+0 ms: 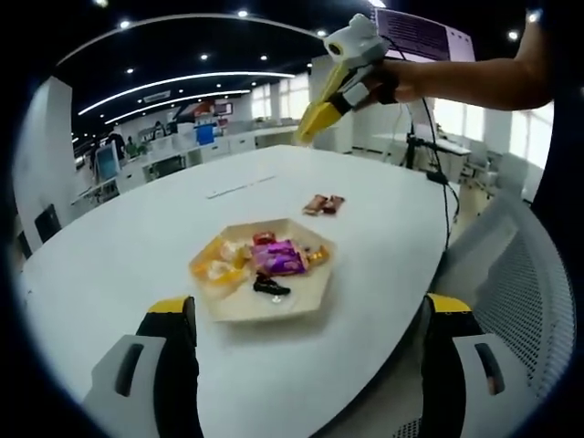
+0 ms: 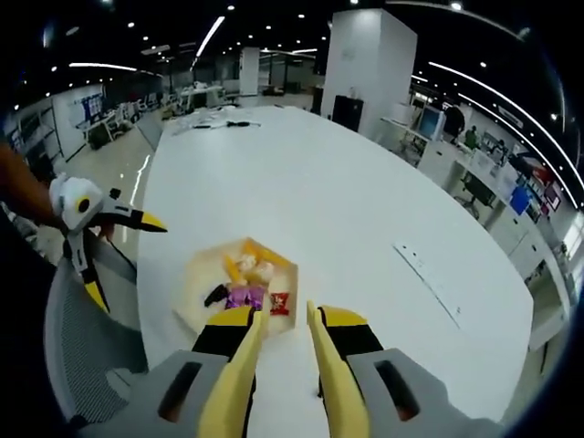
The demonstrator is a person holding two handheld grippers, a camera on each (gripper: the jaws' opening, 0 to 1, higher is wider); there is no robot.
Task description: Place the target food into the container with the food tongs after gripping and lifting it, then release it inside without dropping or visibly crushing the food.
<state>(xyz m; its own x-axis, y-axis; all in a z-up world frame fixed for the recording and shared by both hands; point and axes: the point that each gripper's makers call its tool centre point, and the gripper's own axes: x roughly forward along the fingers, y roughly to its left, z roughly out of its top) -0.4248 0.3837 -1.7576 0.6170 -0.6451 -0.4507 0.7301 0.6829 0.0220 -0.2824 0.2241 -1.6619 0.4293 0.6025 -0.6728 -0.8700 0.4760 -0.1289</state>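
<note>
Wrapped snacks (image 1: 276,257) on hexagonal tray (image 1: 239,308)

The left tongs (image 1: 306,315) are held spread wide apart; the right tongs (image 2: 285,342) are held aloft, narrowed, gripped by a hand (image 1: 397,82).

We see a wide white table (image 1: 137,246) in an open office. A mesh chair (image 1: 520,301) stands at its edge. Desks with monitors (image 2: 429,120) line the room behind. A white pillar (image 2: 374,64) rises past the far end, under ceiling lights (image 1: 173,87).
</note>
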